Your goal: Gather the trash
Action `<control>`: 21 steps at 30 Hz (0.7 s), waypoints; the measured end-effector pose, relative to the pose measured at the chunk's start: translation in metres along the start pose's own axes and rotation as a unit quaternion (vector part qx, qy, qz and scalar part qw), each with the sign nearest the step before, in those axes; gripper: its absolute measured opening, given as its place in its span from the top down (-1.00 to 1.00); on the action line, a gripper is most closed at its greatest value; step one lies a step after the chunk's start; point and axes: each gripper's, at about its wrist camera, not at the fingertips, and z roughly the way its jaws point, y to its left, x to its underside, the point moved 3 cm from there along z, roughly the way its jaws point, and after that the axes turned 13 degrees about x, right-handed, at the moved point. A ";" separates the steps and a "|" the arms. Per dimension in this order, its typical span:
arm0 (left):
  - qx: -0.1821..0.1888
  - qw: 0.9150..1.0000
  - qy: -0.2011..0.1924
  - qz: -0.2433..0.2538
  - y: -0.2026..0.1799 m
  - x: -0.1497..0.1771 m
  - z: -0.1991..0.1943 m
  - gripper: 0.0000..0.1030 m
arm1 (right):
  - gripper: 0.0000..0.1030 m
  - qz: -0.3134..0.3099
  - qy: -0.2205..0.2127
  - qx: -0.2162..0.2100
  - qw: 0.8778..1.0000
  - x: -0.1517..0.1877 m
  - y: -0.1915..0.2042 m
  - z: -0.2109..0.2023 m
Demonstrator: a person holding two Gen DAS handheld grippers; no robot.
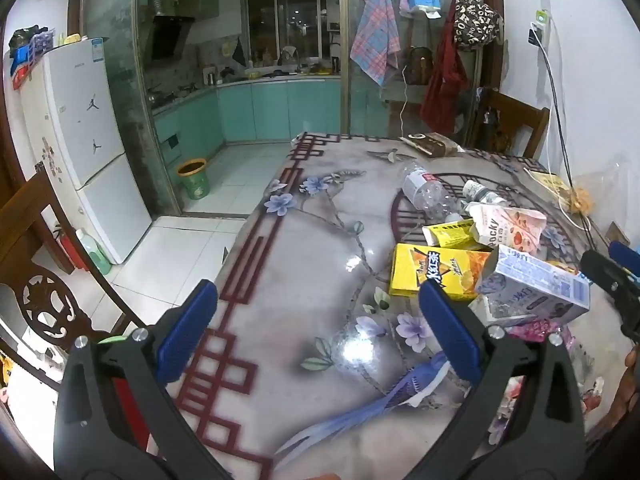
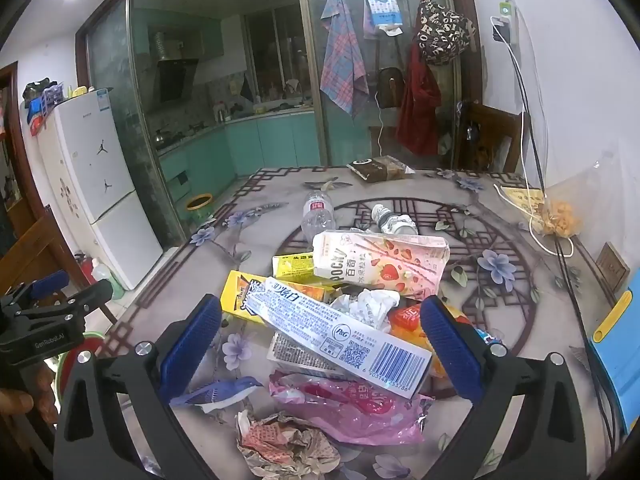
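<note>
While both the left gripper (image 1: 316,332) and right gripper (image 2: 320,344) are spread wide and empty, the trash pile (image 2: 352,312) at frame centre is left uncollected.

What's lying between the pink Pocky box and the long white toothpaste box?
A crumpled white paper wad sits between the Pocky box and the toothpaste box, seen in the right wrist view.

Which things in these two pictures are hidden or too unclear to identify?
- Flat carton, right wrist view: mostly covered by the toothpaste box; its print is unreadable.
- Orange wrapper, right wrist view: hidden by the same box and a gripper finger.
- Pink wrapper, left wrist view: only an edge shows under the box.
- Blue item, right wrist view: cut off by the picture edge.
- Green bin, left wrist view: inside not visible.
</note>
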 end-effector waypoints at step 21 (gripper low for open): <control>0.003 1.000 0.002 0.004 0.000 0.003 0.000 -0.93 | -0.87 -0.002 0.002 0.001 1.000 0.001 0.000 0.002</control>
